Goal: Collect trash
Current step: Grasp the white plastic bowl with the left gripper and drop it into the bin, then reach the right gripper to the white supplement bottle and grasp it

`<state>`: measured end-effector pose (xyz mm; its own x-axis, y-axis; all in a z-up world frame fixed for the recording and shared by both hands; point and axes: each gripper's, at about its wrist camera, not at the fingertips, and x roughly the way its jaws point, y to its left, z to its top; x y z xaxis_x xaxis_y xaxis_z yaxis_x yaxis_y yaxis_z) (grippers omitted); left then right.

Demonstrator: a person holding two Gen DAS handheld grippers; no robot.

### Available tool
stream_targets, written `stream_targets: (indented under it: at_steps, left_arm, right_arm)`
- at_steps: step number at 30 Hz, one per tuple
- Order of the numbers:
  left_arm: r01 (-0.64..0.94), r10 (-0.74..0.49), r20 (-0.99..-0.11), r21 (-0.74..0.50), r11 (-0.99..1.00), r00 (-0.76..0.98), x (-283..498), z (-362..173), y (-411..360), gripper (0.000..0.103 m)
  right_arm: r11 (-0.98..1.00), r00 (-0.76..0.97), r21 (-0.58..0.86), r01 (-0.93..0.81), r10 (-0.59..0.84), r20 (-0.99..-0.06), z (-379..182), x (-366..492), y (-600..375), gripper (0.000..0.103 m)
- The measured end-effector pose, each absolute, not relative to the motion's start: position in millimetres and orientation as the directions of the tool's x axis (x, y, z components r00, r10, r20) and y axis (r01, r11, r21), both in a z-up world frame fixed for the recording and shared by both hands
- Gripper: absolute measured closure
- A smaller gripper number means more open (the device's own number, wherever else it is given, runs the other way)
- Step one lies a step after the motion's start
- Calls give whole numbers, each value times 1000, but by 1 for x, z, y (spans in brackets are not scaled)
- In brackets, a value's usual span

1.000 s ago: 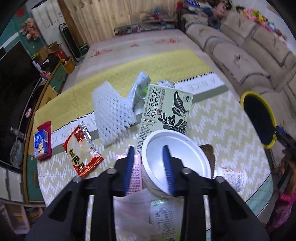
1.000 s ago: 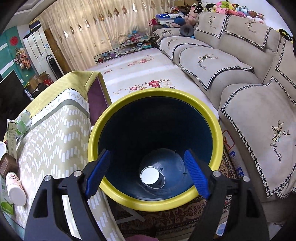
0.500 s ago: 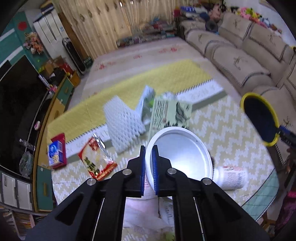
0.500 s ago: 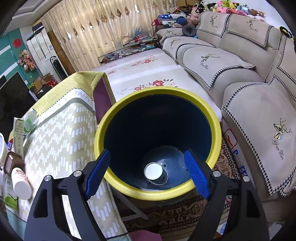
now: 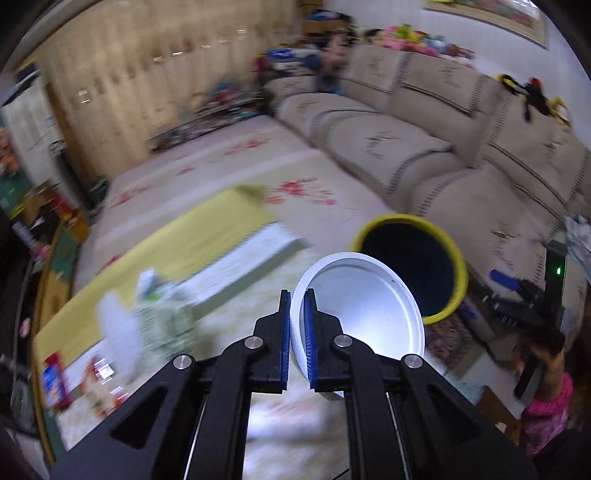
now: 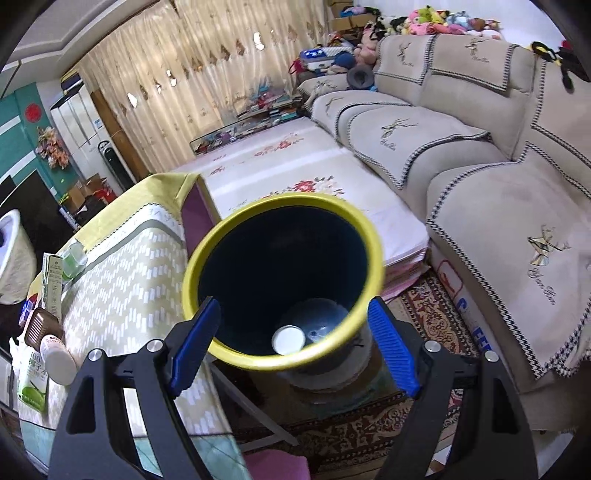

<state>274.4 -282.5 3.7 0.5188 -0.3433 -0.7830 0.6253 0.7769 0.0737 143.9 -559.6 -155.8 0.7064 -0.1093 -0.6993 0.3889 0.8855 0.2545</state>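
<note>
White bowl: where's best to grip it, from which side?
Pinch the white bowl by its thin wall at the near rim, one finger inside, one outside, from above; its body looks too wide to span. The left gripper holds it so.

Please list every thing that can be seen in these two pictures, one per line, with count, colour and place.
white bowl: one, white, pinched at its rim, off the table
trash bin: one, yellow rim, dark blue inside, between table and sofa
round lid: one, white, on the bin's bottom
table: one, yellow-green patterned cloth, left of the bin
tall carton: one, green and white, on the table
lying bottle: one, white, table's near edge
sofa: one, beige, right
plush toys: many, mixed colours, on the sofa back
left hand-held gripper: black, blue pads, shut on the bowl
right hand-held gripper: black, blue pads, open over the bin
</note>
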Motion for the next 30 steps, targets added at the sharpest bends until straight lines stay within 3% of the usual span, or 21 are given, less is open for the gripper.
stream_targets:
  at_steps: [9,15,19,21,26,28,30]
  left_arm:
    - [732,-388,-831,34,681,399,292,-53,-437,95]
    - [726,-363,-861,10,688,357,311,-93,-482,92]
    - [700,-342,-860,25,714,379,316,-104,-486,70]
    - [692,-353,-852,15,721,386,314,-98,-476,68]
    - [665,-434,-791,-46,745,431,287,-47,-415,56]
    - [649,-464,-748,-58,758,474,268,-23,-383,40]
    - [624,-473,-702,-51,779,533,249,-3,-349,33]
  right_arm:
    - [840,677,271,470,-146,-721,-170,98,-602,23]
    - [824,666,289,488,-137,-733,-179,89,-613,23]
    - [827,670,302,475,-117,-733,-181,91,-612,22]
    - [831,675,308,463,-106,-730,-181,92,-609,22]
    - [848,687,321,422,-68,-723,-179,97,-592,22]
    - [858,695,329,394,-43,-718,-177,101,-581,21]
    - [875,699,332,352,-10,-715,-174,107,-563,20]
